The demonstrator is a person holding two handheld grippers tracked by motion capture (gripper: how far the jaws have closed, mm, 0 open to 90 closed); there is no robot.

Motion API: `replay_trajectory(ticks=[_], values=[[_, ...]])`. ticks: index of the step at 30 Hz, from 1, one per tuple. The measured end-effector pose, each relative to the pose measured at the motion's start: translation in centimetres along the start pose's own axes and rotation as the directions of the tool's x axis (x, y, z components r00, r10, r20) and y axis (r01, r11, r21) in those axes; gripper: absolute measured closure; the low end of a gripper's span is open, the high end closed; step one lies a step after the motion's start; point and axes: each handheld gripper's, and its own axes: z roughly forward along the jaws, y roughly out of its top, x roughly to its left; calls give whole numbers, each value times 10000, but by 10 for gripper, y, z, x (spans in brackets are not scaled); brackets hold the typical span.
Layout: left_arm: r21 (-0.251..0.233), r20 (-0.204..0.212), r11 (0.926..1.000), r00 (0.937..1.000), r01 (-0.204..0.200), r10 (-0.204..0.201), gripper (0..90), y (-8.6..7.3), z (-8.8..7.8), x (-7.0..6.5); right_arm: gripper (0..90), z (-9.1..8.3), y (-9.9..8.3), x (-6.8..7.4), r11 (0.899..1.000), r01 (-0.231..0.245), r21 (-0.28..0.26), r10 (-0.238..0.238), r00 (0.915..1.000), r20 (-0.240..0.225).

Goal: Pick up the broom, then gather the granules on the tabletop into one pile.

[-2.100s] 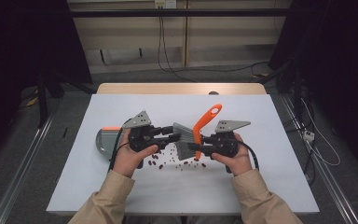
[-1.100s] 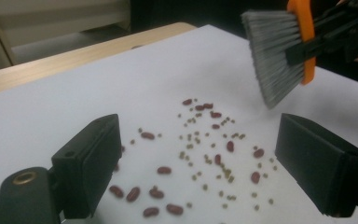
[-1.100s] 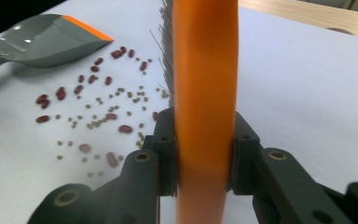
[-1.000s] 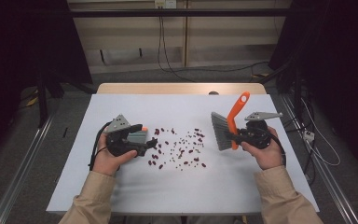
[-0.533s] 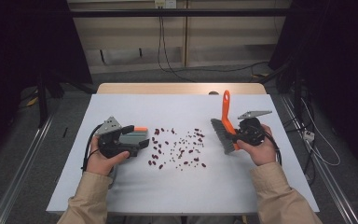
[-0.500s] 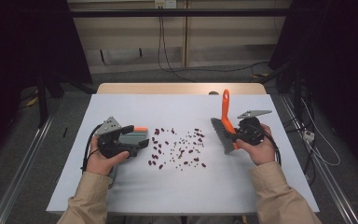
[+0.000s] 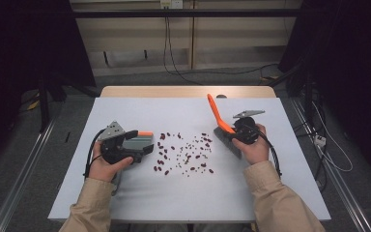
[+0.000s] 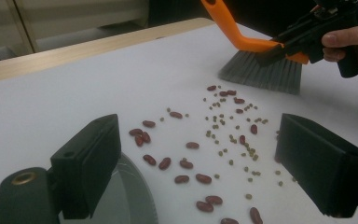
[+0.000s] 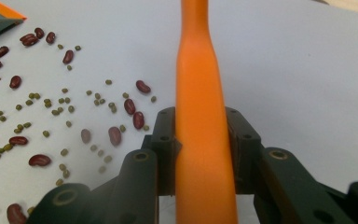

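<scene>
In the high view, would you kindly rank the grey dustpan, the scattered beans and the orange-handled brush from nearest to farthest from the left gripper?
1. Grey plastic dustpan with an orange edge: right at the left gripper, at the table's left.
2. Scattered red and green beans: mid-table, just past the dustpan.
3. Orange-handled brush with grey bristles: far side of the beans, at the right gripper.

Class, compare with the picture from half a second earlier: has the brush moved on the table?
Yes. In the high view the brush has tilted, its orange handle swinging left from near upright, while its bristles stay right of the scattered beans.
</scene>
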Motion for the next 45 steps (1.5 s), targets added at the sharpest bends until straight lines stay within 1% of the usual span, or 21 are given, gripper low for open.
replay_trajectory(ticks=[2,3,5,7,9,11,12,13,14,15,16,17,19,24,28,31,32,35,38,42,45], values=[[-21,-47,10000,10000,63,-63,139,0,-1,1,674,1,0,1,9998,83,-172,-82,10000,53],[-24,-53,10000,10000,81,-81,137,-1,-1,1,655,1,0,1,9998,-8,-186,7,10000,-52],[-9,-73,10000,10000,28,-28,135,-1,-1,2,598,1,-1,1,9986,-301,-434,288,9992,-294],[-23,-68,10000,10000,44,-45,135,-1,-2,2,575,0,-2,0,9962,-377,-779,360,9991,-232],[14,-98,10000,9999,34,-34,135,-1,-2,2,576,-3,-3,-1,9963,-458,-729,453,9989,-87],[45,-91,10000,10000,19,-18,132,-2,-2,2,600,-5,-4,-2,9960,-448,-771,440,9990,-114],[56,-108,10000,9999,39,-39,132,-2,-2,2,646,-7,-5,-2,9965,-429,-711,419,9990,-159],[85,-135,10000,9999,33,-32,132,-3,-2,3,696,-7,-5,-1,9972,-301,-681,296,9995,-82],[82,-138,10000,9999,49,-48,131,-3,-2,3,704,-7,-7,-1,9965,-84,-832,86,10000,13],[65,-151,10000,9999,36,-35,131,-3,-2,3,707,-7,-9,0,9955,59,-949,-36,9997,238],[71,-194,10000,9998,5,-4,131,-3,-3,3,710,-7,-10,0,9949,141,-1000,-111,9995,309],[67,-184,10000,9998,32,-31,130,-3,-4,3,710,-8,-10,0,9953,121,-963,-98,9997,239],[66,-204,10000,9998,23,-22,129,-4,-5,3,711,-9,-10,0,9964,120,-845,-91,9994,348],[-34,-301,10000,9995,81,-82,127,-5,-8,5,713,-10,-11,-2,9952,-235,-954,261,9993,261],[-27,-290,10000,9996,51,-52,126,-5,-9,5,713,-10,-11,-2,9910,-407,-1273,449,9985,307],[-45,-308,9999,9995,101,-103,120,-6,-11,7,713,-11,-7,0,9822,-625,-1772,675,9975,224],[-40,-315,9999,9994,119,-120,117,-6,-11,7,713,-11,-6,0,9817,-637,-1797,685,9974,209],[-40,-370,9998,9991,180,-182,114,-8,-13,9,713,-7,-1,4,9837,-454,-1741,501,9985,226],[32,-426,9997,9988,224,-222,105,-9,-15,10,712,-3,3,5,9837,-492,-1727,522,9986,131],[158,-435,9995,9987,275,-268,91,-13,-17,12,713,0,5,6,9842,-366,-1732,420,9987,274],[106,-447,9993,9984,363,-358,77,-16,-20,13,713,2,7,7,9840,-316,-1753,384,9986,356]])
